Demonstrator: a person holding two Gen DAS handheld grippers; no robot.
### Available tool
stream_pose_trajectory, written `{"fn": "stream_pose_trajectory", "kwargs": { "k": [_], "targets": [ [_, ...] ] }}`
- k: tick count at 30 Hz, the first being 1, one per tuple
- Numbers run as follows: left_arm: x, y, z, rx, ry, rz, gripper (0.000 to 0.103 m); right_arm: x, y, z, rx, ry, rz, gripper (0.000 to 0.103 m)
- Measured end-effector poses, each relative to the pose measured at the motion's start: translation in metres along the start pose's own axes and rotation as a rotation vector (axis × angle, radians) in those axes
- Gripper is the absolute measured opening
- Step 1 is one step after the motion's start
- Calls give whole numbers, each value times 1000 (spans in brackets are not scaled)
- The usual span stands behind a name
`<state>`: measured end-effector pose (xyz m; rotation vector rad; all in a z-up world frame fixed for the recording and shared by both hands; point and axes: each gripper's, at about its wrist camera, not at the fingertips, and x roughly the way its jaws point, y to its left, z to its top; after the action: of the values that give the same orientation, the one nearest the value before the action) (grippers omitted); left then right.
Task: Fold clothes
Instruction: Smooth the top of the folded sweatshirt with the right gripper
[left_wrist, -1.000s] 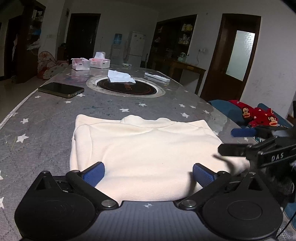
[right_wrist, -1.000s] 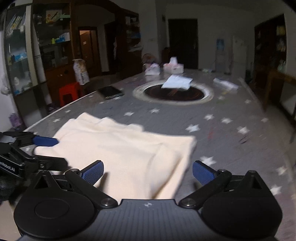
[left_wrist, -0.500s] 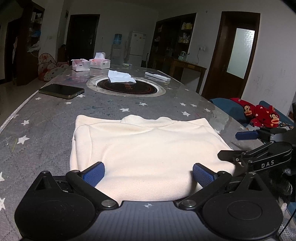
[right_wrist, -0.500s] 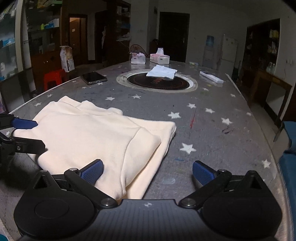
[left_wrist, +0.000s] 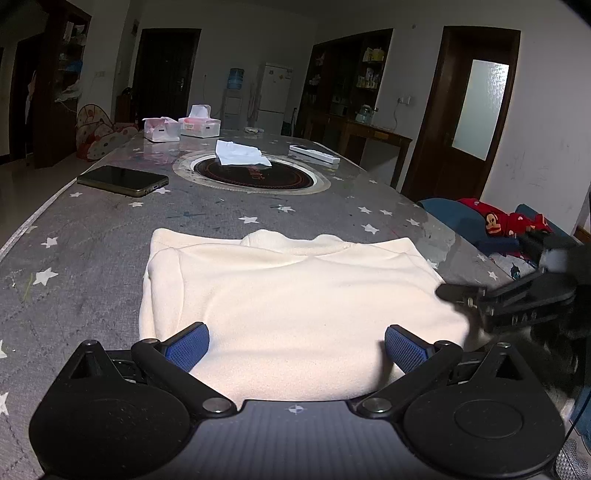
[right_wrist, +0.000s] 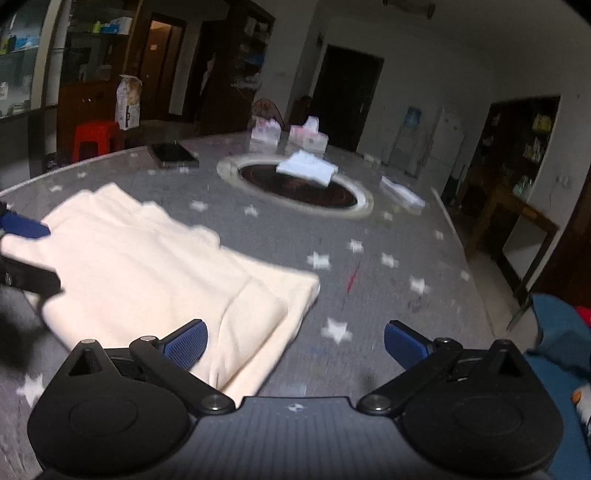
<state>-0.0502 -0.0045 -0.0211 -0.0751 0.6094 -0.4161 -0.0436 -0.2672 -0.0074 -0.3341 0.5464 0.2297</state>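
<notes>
The cream sweater (left_wrist: 295, 295) lies folded into a compact stack on the star-print table (left_wrist: 110, 229), on the near side of its round inset cooktop (left_wrist: 255, 177), so little seems left; left gripper (left_wrist: 295, 343) and right gripper (right_wrist: 295, 341) both gape apart, empty.

Dim room — white walls (left_wrist: 546, 122), dark wood doors (left_wrist: 469, 110), white fridge (left_wrist: 272, 92), red stool (right_wrist: 94, 138).
</notes>
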Motion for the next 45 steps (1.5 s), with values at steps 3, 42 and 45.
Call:
{"fn": "stream_pose_trajectory", "kwargs": {
  "k": [3,42,45],
  "targets": [
    [0,0,0,-4,-2,-2,103,4,2,12,-31,-27,-5,103],
    [-2,3,0,-26,-11,-19,103,110,61,87,-236,71,176,103],
    [-2,4,0,-27,-11,-21,103,106,60,96,-223,62,200,103]
  ]
}}
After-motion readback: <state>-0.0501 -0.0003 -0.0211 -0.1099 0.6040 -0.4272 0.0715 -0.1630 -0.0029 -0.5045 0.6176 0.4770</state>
